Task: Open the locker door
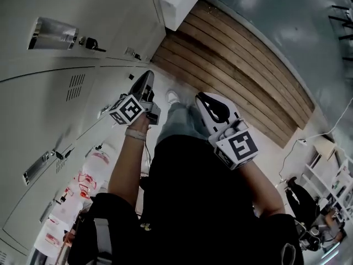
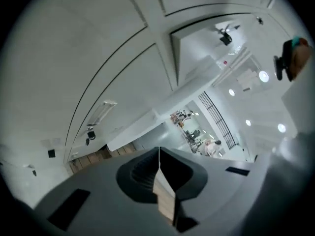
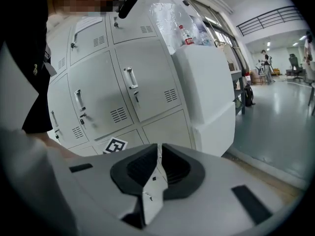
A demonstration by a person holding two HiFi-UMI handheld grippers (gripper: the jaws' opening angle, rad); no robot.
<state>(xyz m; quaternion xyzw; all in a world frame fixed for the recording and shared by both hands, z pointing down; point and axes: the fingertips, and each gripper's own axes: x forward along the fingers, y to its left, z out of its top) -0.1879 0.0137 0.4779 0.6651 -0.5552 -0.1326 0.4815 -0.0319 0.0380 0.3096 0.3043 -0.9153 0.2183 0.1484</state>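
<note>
left gripper (image 1: 146,80): jaws pressed together, nothing between them.
right gripper (image 1: 208,101): jaws together too, empty.
locker door (image 1: 71,4): at our ten o'clock, well apart from both grippers.
handle (image 1: 51,33): on that door.
how: we'd part the left jaws, close squarely on the handle, then pull along the hinge arc.
</note>
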